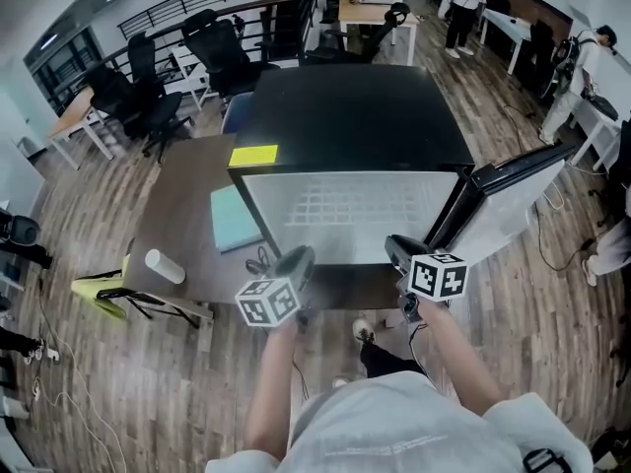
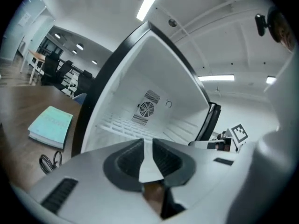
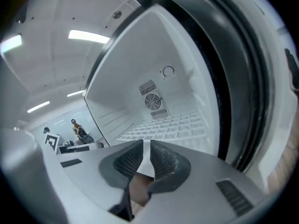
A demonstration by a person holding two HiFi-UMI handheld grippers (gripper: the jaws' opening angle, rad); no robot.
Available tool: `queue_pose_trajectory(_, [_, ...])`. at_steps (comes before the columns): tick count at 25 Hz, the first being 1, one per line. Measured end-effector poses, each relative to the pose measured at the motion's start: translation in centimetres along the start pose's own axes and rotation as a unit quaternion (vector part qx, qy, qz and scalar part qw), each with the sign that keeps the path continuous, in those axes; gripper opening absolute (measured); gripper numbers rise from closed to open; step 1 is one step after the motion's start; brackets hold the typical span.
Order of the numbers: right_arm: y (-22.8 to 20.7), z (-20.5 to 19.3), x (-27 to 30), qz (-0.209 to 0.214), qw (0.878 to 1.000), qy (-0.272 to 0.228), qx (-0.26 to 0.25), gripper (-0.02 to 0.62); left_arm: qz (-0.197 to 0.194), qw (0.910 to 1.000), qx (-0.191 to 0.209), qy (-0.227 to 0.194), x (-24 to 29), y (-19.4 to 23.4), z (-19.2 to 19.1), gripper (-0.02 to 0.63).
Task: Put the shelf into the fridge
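Jaws on both grippers stand only a sliver apart, and neither pair has anything between its pads: your left gripper [image 1: 302, 258] and right gripper [image 1: 398, 250] are both empty. The shelf [image 1: 360, 205] is already in the fridge [image 1: 355, 106]. It shows as a white grid lying flat across the cavity below the fan, well clear of both grippers.

By the look of it the placing is done, so use this moment to check it. From each gripper view, see that the grid sits level and that both side edges rest on the same pair of wall ledges. The frames cannot confirm it is pushed fully back. If it needs a nudge, press the front edge with both grippers together so it does not skew. Mind the door [image 1: 513, 200], which stands open just beside your right gripper.

Your left arm [image 1: 271, 382] and right arm [image 1: 463, 363] reach straight ahead. The grippers are side by side in front of the opening, aimed into it and tipped slightly down, marker cubes toward you.
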State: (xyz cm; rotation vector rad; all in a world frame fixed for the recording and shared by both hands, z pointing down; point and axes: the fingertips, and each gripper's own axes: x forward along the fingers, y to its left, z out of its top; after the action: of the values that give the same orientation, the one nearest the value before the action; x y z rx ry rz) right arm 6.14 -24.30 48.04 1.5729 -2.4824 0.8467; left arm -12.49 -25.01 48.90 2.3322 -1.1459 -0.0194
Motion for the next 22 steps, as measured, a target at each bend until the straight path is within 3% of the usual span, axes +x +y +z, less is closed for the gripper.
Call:
queue_pose_trajectory(6, [3.2,0.6,-4.4,0.017,0.995,-0.012,-0.103,0.028,-0.018,0.9969,0.075,-0.017,-4.1,-3.8,0.2,0.02])
queue_pose_trajectory(12, [7.7,1.9,-8.5,0.051,0.984,-0.039,-0.164,0.017,-0.022,0.9832,0.179,-0.032,-7.8,-8.2,1.9,0.02])
queue_pose_trajectory(22, [12.7,4.3,-14.6,0.093,0.966,-0.086,-0.226,0.015,-0.03,0.9642,0.248,-0.09,-12.3,-14.5,5.2,0.02])
